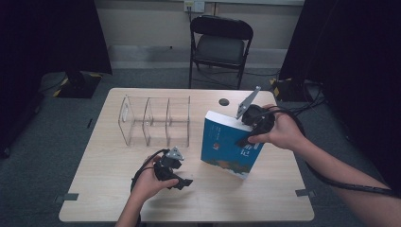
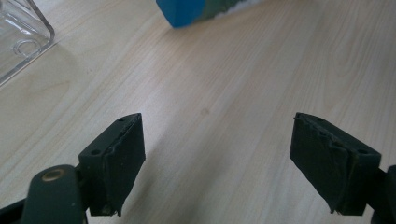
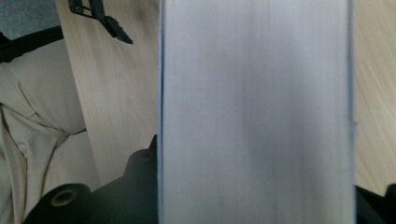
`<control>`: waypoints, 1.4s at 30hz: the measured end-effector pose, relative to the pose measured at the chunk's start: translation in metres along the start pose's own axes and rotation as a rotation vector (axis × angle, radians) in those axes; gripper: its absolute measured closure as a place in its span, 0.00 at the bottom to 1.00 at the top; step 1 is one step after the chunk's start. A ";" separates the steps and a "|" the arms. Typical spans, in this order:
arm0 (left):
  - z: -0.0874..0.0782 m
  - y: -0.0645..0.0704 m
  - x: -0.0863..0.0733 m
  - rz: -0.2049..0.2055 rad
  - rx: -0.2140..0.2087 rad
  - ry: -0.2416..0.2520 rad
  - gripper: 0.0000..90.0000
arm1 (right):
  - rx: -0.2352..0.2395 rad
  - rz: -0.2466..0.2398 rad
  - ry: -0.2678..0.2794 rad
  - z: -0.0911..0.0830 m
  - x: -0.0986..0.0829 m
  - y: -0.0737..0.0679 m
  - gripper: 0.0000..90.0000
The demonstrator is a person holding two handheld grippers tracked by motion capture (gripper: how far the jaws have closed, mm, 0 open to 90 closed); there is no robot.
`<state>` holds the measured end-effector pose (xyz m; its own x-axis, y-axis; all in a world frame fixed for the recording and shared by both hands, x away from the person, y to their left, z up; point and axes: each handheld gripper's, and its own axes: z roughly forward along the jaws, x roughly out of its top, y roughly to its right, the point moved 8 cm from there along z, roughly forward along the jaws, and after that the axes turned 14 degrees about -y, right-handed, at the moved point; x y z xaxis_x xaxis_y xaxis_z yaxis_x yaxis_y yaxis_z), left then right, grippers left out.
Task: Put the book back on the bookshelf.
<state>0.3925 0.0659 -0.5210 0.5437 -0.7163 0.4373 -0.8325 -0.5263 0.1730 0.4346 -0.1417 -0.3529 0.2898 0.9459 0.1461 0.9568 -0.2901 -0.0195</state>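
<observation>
- a pale wood-grain tabletop [image 1: 265,194] with rounded corners is seen from above, standing on grey carpet.
- a clear acrylic divider rack [image 1: 156,120] with several compartments is set upright on its left-centre part; one rounded corner of the rack is caught in the left gripper view [image 2: 21,39].
- a blue-covered book [image 1: 229,144] is rested on the tabletop by its lower edge, tilted, right of the rack and apart from it.
- a small dark round mark [image 1: 223,101] is seen near the far edge.
- the near right part is left bare.
</observation>
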 end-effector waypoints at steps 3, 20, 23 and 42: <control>0.001 -0.001 -0.001 -0.003 0.008 0.002 0.20 | 0.004 -0.014 0.016 0.005 0.006 -0.006 0.67; -0.008 -0.004 -0.004 0.014 0.027 -0.004 0.20 | 0.001 -0.120 0.015 0.014 0.016 -0.039 0.67; -0.007 -0.003 -0.002 -0.002 0.022 0.011 0.20 | 0.007 -0.131 0.008 0.016 0.016 -0.042 0.67; -0.007 -0.004 -0.005 0.006 0.043 -0.006 0.21 | 0.005 -0.155 0.033 0.023 0.012 -0.048 0.67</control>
<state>0.3927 0.0748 -0.5182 0.5398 -0.7220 0.4328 -0.8303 -0.5414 0.1325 0.3927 -0.1129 -0.3725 0.1382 0.9738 0.1805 0.9901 -0.1406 0.0006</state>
